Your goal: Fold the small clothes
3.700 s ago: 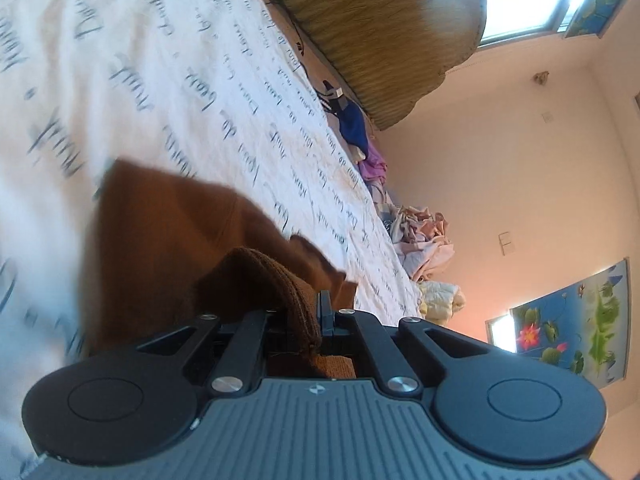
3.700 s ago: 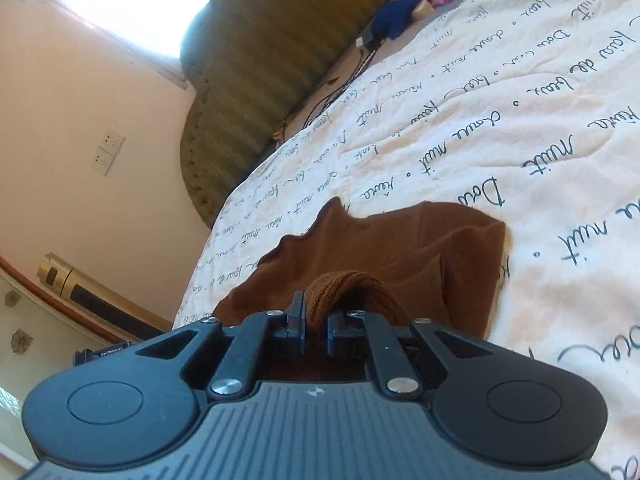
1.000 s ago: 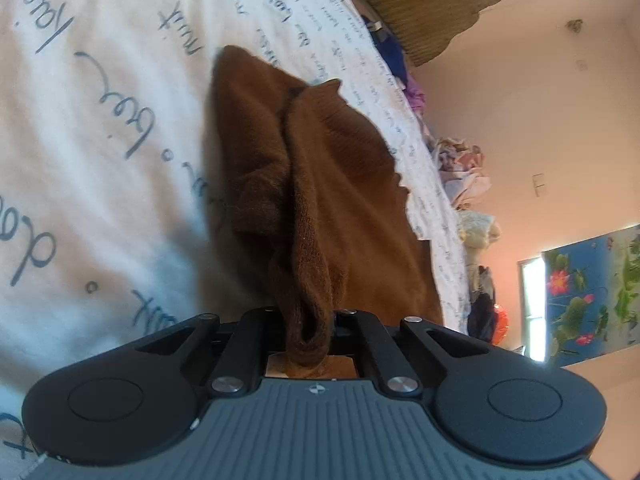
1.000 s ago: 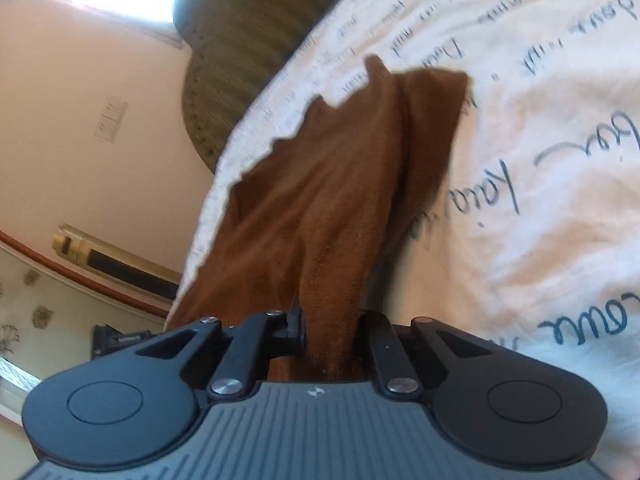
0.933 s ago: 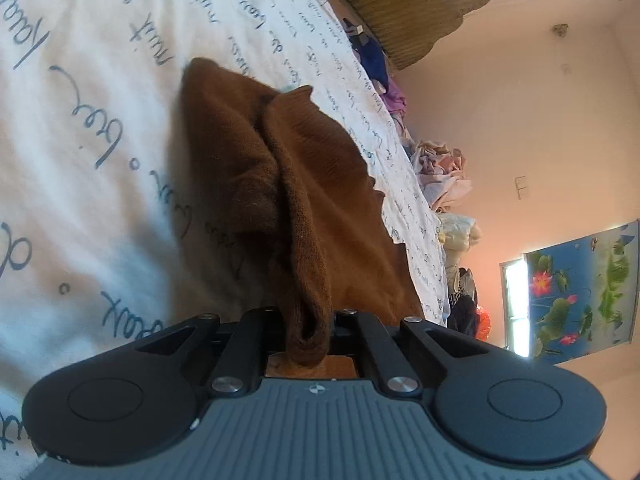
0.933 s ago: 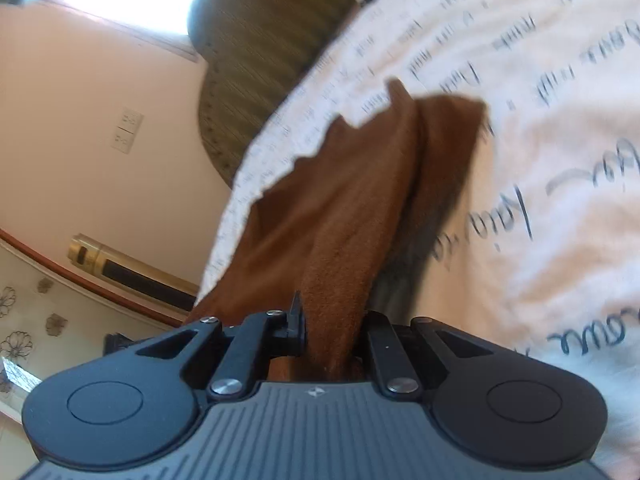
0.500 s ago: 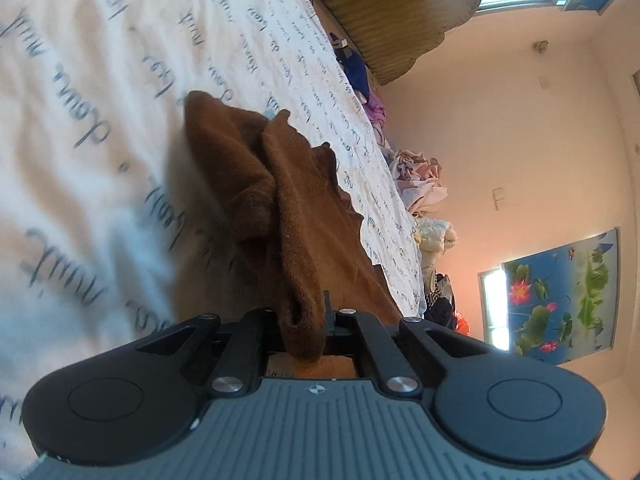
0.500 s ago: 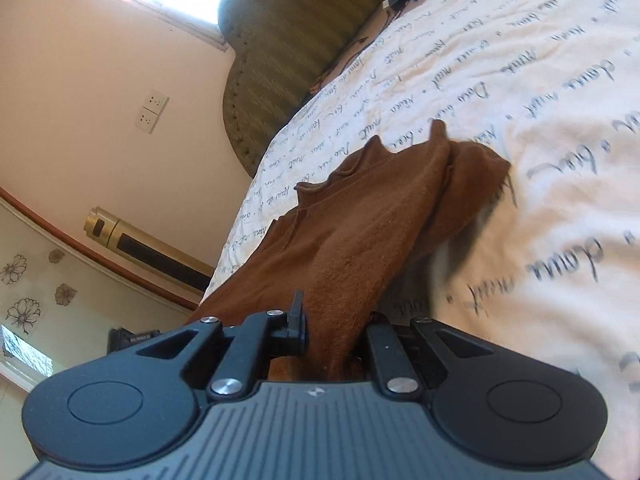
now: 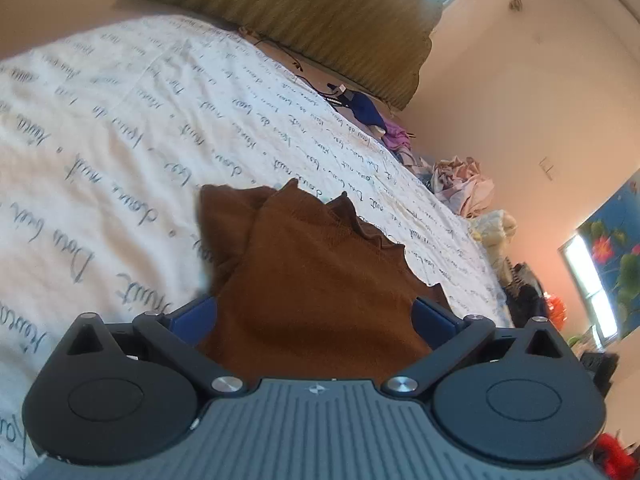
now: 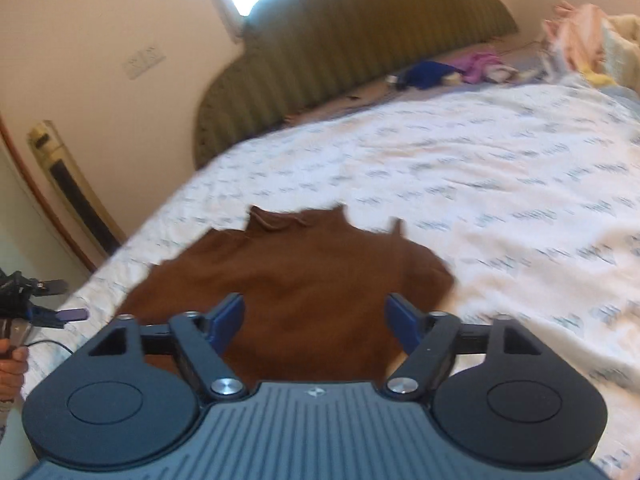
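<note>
On bedspread: brown garment; both hand-held grippers spread wide, empty; clothes pile probably behind.

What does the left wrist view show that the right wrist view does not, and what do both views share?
Only the left wrist view shows the flower picture on the wall and readable script on the sheet. Only the right wrist view shows the wall socket, the gold unit by the wall and a hand at the left edge. Both show the brown garment lying on the sheet, the headboard, the blue cloth, and an open gripper over the garment: the left gripper and the right gripper.
</note>
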`<state>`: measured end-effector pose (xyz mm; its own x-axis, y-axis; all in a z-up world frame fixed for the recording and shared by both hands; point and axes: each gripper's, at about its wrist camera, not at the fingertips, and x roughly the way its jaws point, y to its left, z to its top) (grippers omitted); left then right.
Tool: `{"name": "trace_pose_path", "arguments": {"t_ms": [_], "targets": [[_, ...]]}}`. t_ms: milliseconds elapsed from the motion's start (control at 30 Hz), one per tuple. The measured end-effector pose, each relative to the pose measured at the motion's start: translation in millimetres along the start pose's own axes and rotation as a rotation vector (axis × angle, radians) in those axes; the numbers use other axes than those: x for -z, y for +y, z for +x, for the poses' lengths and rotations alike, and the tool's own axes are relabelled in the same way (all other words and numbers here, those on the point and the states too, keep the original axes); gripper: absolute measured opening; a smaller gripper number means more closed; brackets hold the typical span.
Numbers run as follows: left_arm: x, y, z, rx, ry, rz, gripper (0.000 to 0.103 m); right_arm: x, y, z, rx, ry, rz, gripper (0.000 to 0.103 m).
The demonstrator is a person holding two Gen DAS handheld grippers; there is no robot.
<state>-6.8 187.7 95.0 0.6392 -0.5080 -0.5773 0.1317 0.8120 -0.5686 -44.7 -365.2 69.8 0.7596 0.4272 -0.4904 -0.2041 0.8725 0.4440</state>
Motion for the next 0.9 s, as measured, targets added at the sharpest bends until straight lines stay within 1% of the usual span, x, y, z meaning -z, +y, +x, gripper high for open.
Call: {"name": "trace_pose_path", "arguments": {"t_ms": [33, 67, 100, 133, 167, 200, 233, 267, 300, 333, 367, 400, 467, 567, 633, 733, 900], "targets": [[3, -18, 14, -0.024, 0.008, 0.053, 0.103, -2, 8, 14, -0.002, -0.005, -0.007, 0.086], [6, -29, 28, -0.057, 0.014, 0.083, 0.103, -6, 18, 33, 0.005, 0.005, -0.012, 0.088], [13, -37, 47, -0.124, 0.028, 0.117, 0.103, -7, 24, 53, 0.017, 0.029, -0.007, 0.088], [18, -41, 64, -0.166, 0.053, 0.135, 0.103, -7, 26, 71, 0.031, 0.053, -0.001, 0.088], [23, -43, 80, -0.192, 0.075, 0.154, 0.103, -2, 28, 86, 0.053, 0.077, 0.001, 0.088], [32, -37, 95, -0.24, 0.095, 0.166, 0.103, 6, 28, 101, 0.083, 0.108, -0.012, 0.089], [39, -31, 107, -0.28, 0.106, 0.166, 0.103, 13, 27, 116, 0.141, 0.152, -0.04, 0.091], [47, -32, 110, -0.31, 0.075, 0.226, 0.103, 22, 25, 127, 0.199, 0.18, -0.079, 0.091], [54, -38, 113, -0.346, 0.072, 0.291, 0.103, 30, 26, 126, 0.215, 0.143, -0.139, 0.094], [58, -42, 113, -0.368, 0.08, 0.316, 0.103, 33, 31, 127, 0.229, 0.144, -0.175, 0.094], [60, -44, 111, -0.377, 0.083, 0.32, 0.103, 34, 38, 125, 0.251, 0.159, -0.201, 0.094], [60, -44, 105, -0.372, 0.084, 0.304, 0.103, 32, 46, 123, 0.261, 0.16, -0.212, 0.096], [57, -41, 93, -0.348, 0.078, 0.271, 0.103, 25, 57, 114, 0.231, 0.146, -0.202, 0.097], [55, -38, 79, -0.349, 0.058, 0.256, 0.103, 12, 78, 104, 0.183, 0.096, -0.184, 0.098], [54, -34, 71, -0.349, 0.054, 0.244, 0.103, 5, 95, 104, 0.158, 0.076, -0.189, 0.1], [54, -28, 61, -0.358, 0.045, 0.243, 0.103, 0, 123, 114, 0.115, 0.081, -0.223, 0.101], [52, -13, 44, -0.382, 0.027, 0.212, 0.103, 2, 156, 144, 0.08, 0.12, -0.253, 0.101]]}}
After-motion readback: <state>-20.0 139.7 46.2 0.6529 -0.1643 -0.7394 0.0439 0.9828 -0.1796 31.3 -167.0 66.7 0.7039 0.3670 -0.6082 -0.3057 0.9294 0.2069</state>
